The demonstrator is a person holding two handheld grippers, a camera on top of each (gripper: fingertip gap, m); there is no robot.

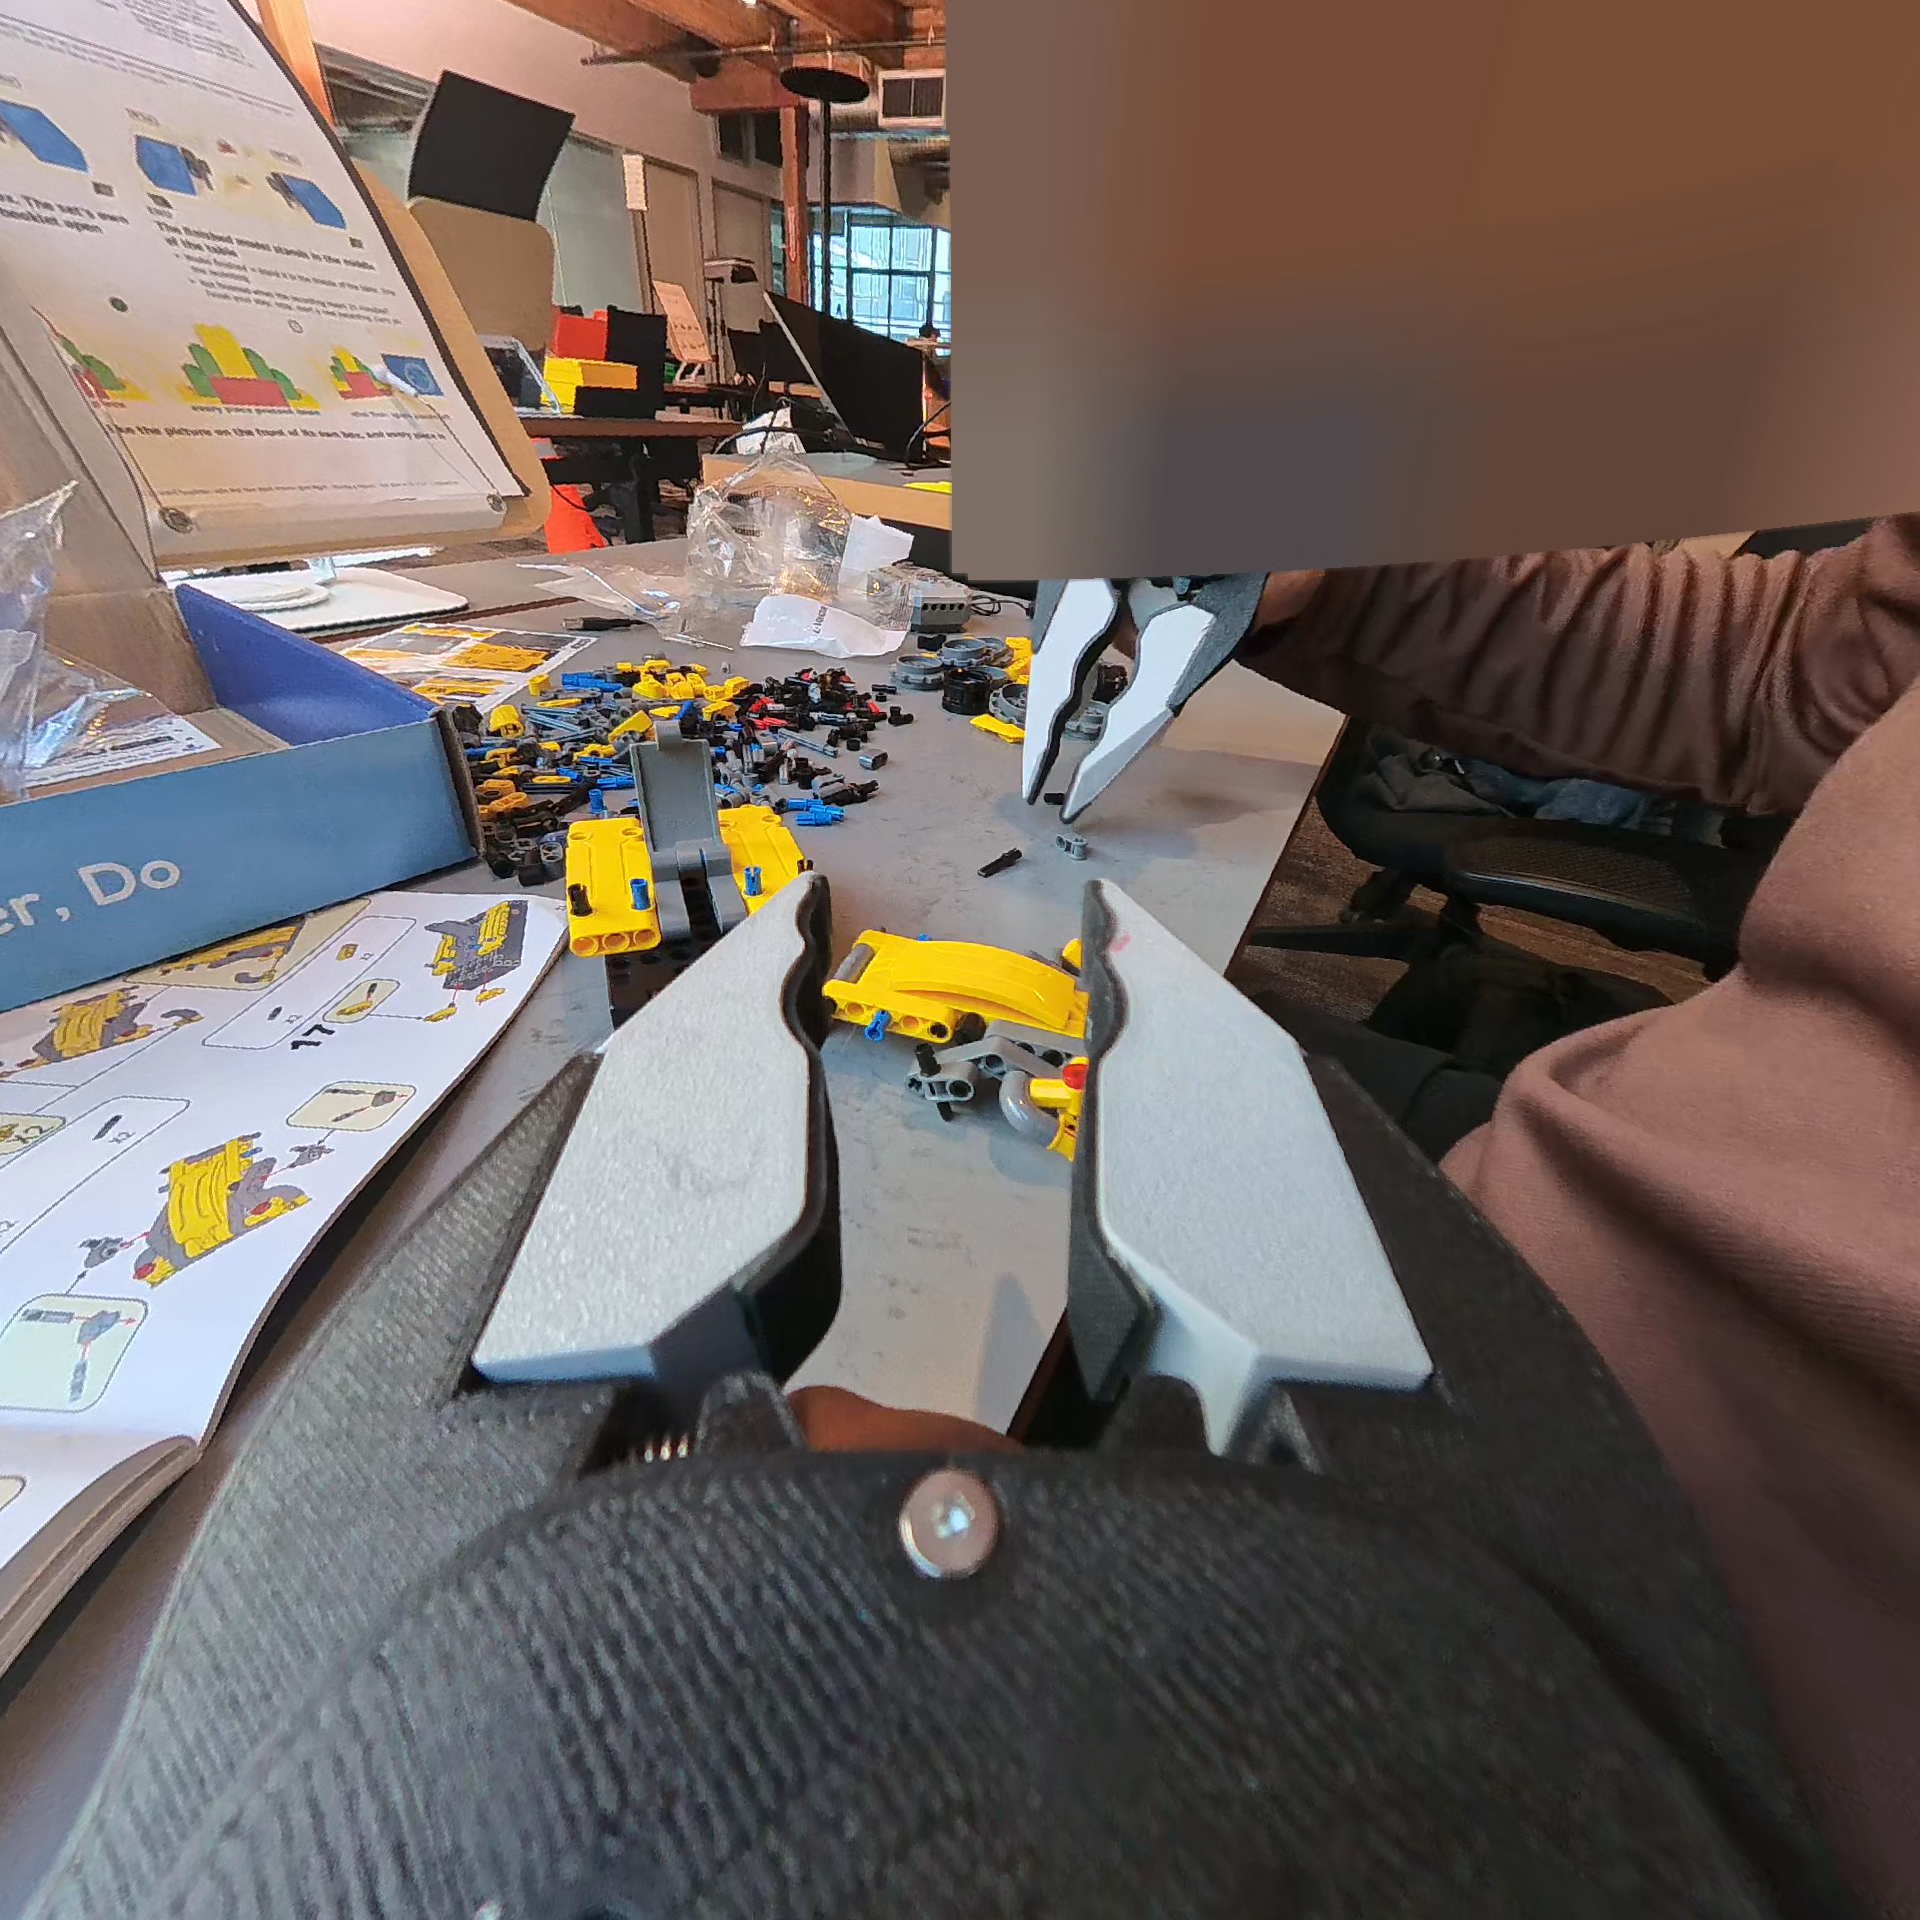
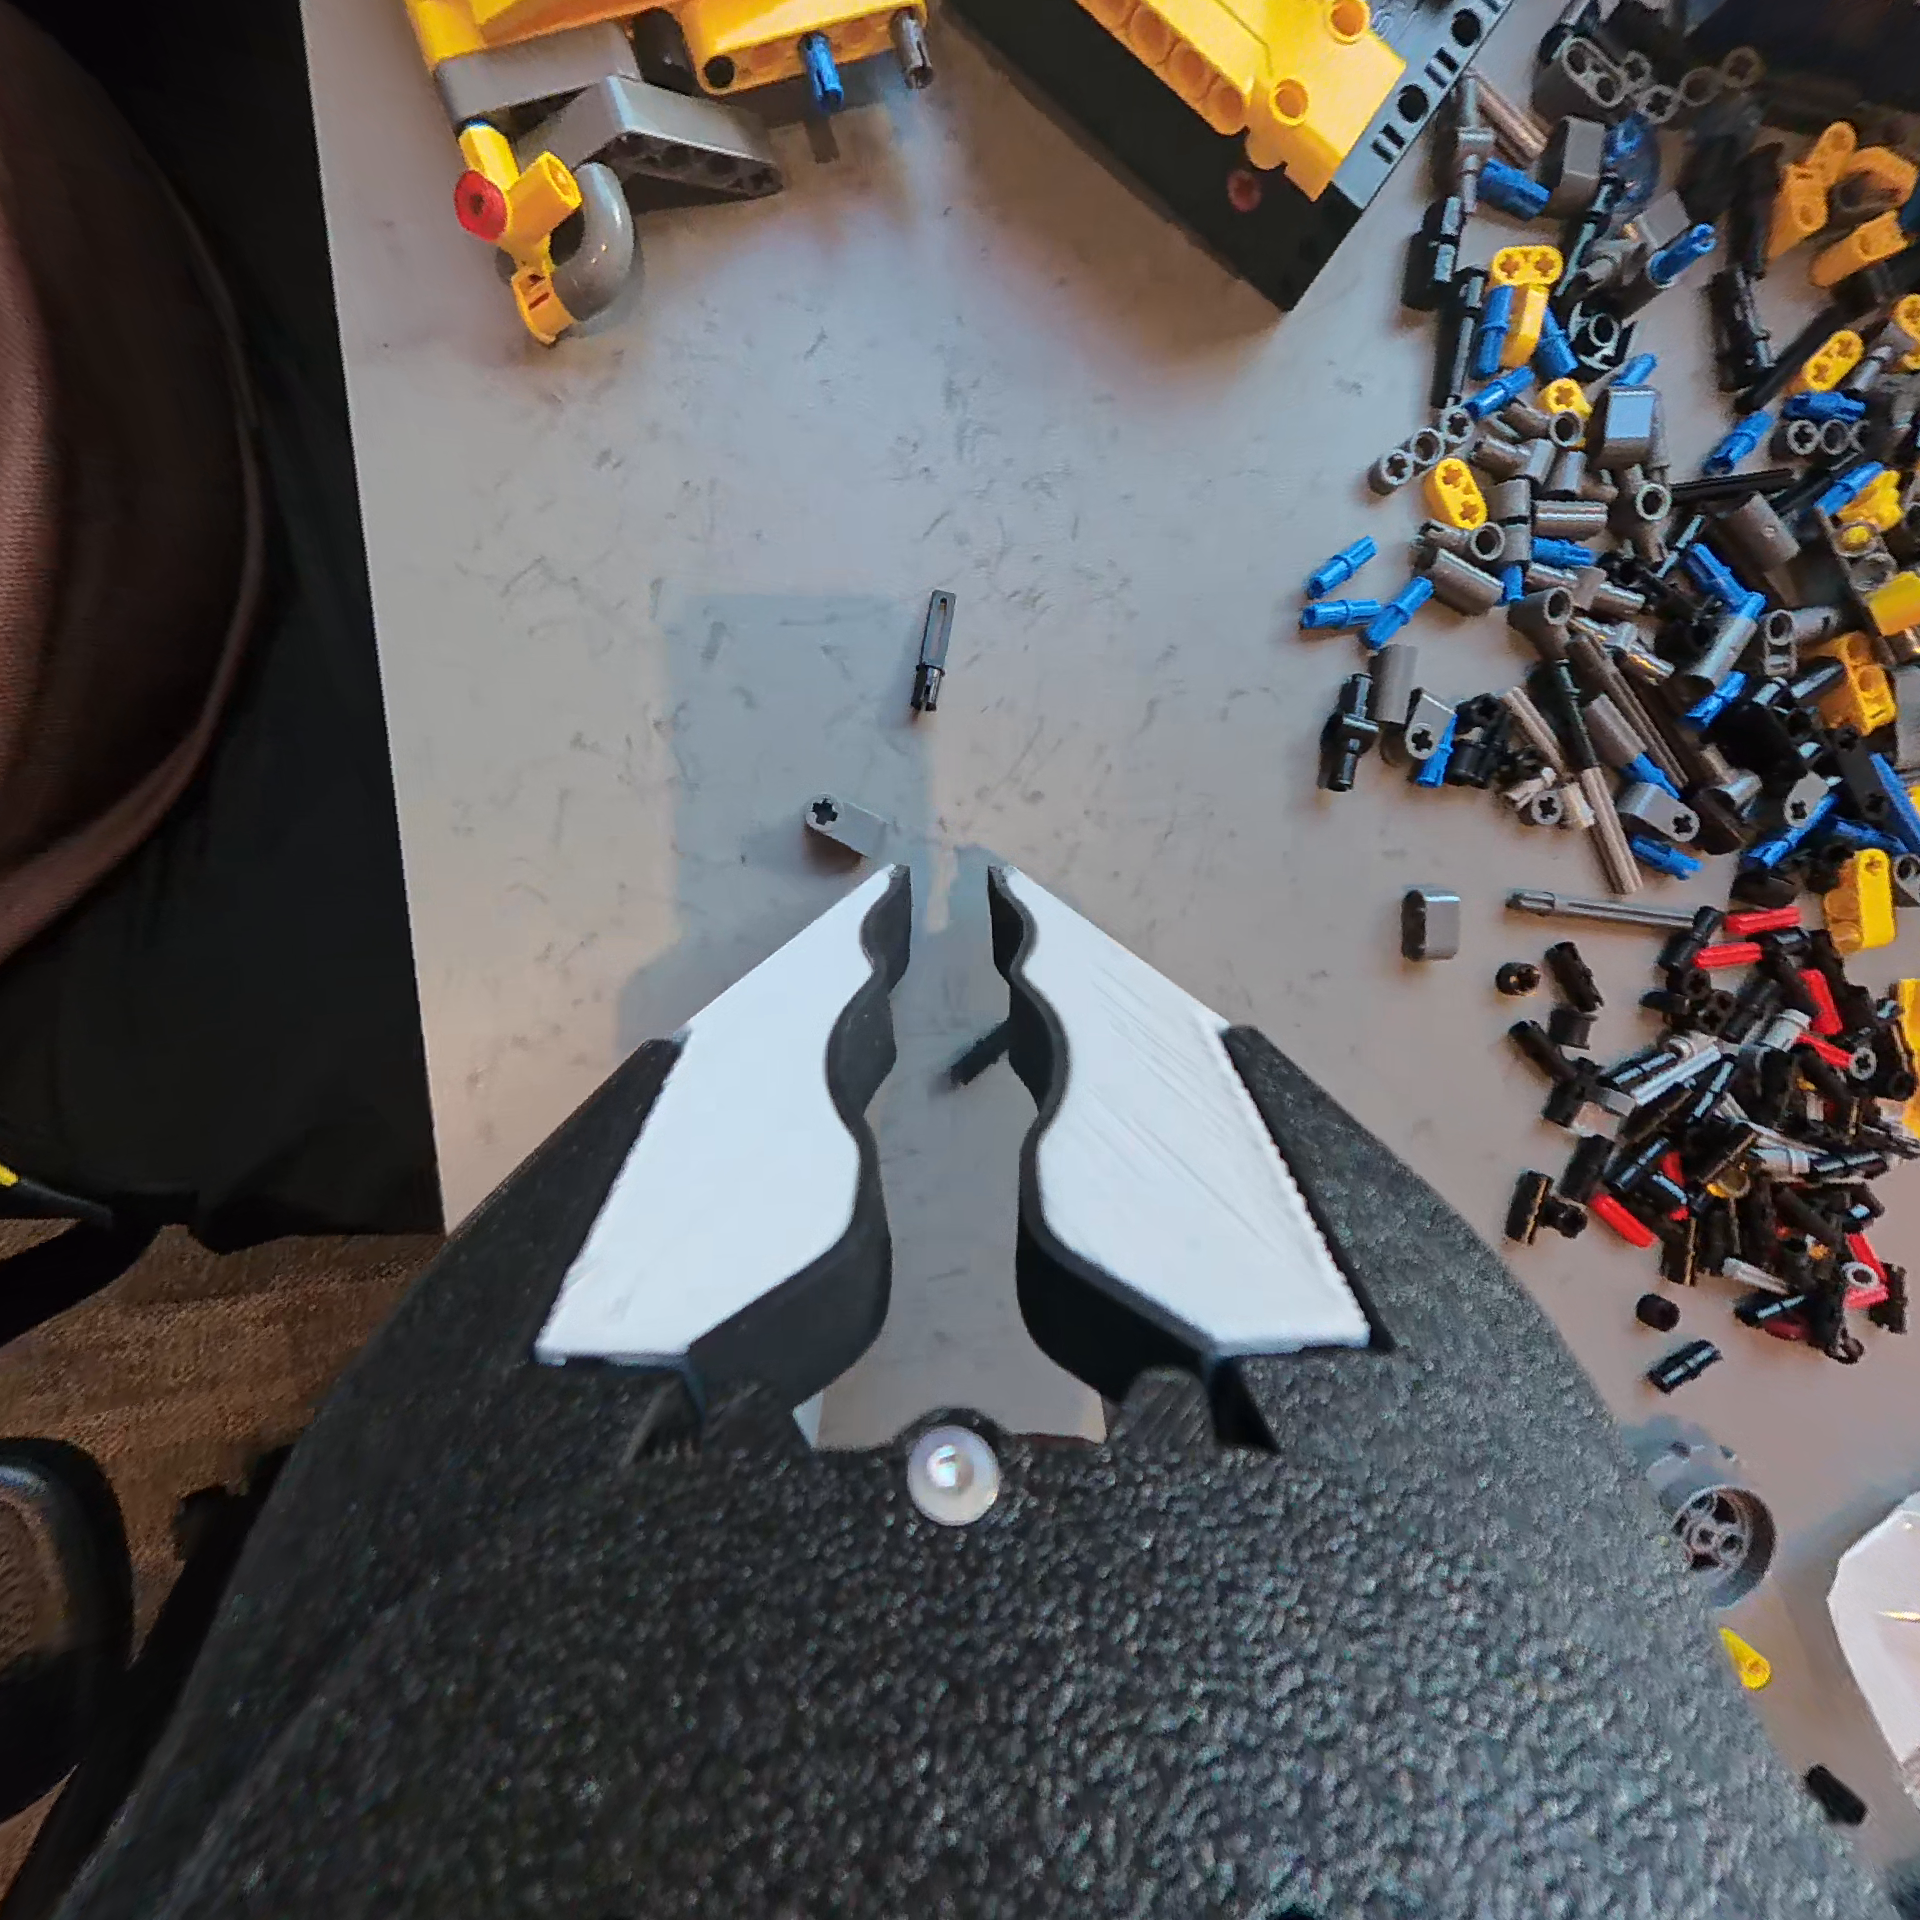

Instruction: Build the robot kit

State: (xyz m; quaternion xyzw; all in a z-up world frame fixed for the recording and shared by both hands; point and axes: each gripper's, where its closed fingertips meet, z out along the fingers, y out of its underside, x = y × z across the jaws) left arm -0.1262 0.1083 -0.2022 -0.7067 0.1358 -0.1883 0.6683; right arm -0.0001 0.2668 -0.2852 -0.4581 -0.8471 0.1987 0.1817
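My left gripper [image 1: 956, 914] is open and empty, low over the grey table [image 1: 935, 1247]. A yellow curved-panel sub-assembly [image 1: 956, 982] with a grey and red-tipped end lies just past its fingertips. A larger yellow, grey and black model [image 1: 675, 873] stands to the left. My right gripper [image 2: 948, 878] is open by a narrow gap, tips down near the table. A small black pin [image 2: 977, 1060] shows in that gap against one finger. A grey axle connector [image 2: 844, 826] lies just left of the tips, and a black pin [image 2: 930, 655] lies further ahead. The right gripper also shows in the left wrist view [image 1: 1055, 805].
A pile of loose black, blue, grey, yellow and red pieces [image 2: 1662, 727] spreads to the right. A blue box [image 1: 239, 831] and an open instruction booklet [image 1: 208, 1091] lie at the left. The table edge [image 2: 343, 520] runs near a person's brown sleeve [image 1: 1662, 1143]. Plastic bags [image 1: 769, 540] lie at the back. The left gripper's tips are roughly 25 cm from the right gripper's. About 4 cm separates my right fingertips from the small black pin [image 2: 977, 1060].
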